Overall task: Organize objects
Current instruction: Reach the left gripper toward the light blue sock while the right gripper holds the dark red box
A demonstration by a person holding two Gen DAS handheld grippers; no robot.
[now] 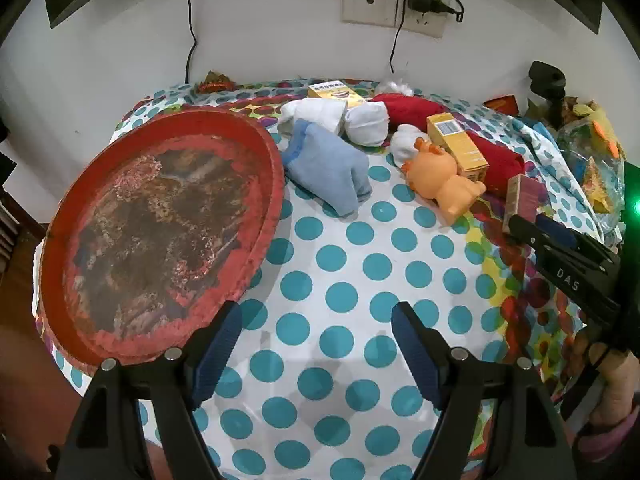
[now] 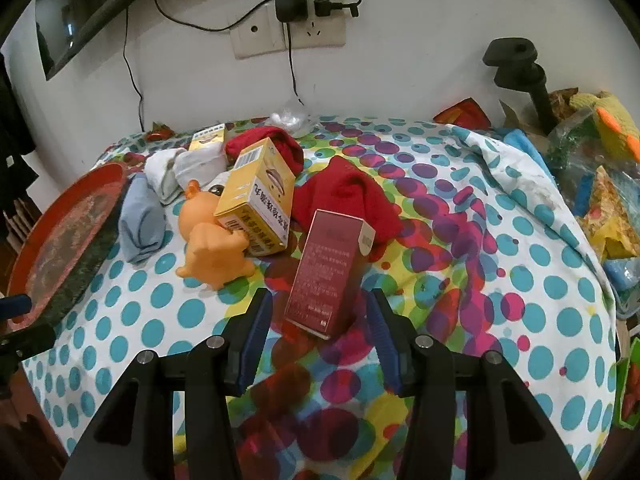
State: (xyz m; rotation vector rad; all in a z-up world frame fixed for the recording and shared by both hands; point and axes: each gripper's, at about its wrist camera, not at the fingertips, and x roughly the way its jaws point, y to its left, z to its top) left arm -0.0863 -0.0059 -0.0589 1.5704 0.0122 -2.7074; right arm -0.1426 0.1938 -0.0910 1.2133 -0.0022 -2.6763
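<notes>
Left gripper (image 1: pixel 316 328) hangs over the polka-dot tablecloth (image 1: pixel 360 272), jaws spread wide apart, nothing between them, only blue dots under the pads. Round red tray (image 1: pixel 160 220) sits just to its left at the table edge, worn brown centre, no objects inside it. Right gripper (image 2: pixel 318 316) points down at the dark red box (image 2: pixel 326 272); the box stands tilted on the cloth with its lower end in the gap between the blue pads, visible gaps on both sides, so jaws partly apart and not clamped on it. From the left wrist view the same gripper shows at the right edge with the box just beyond its tip. Clutter sits in a bunch toward the wall: light blue sock (image 1: pixel 328 164) beside the tray rim, white socks (image 1: pixel 340 118) behind it, orange rubber toy (image 2: pixel 212 236) lying on its side, yellow box (image 2: pixel 256 204) leaning against the toy, red cloth (image 2: pixel 352 200) just behind the dark red box, second piece of red cloth (image 2: pixel 272 146) further back, another small yellow box (image 1: pixel 334 94) near the wall. Wall socket (image 2: pixel 288 32) with a black adapter plugged in above the table. A heap of bags and packaging (image 2: pixel 600 184) off the right end of the table, contents unclear.
</notes>
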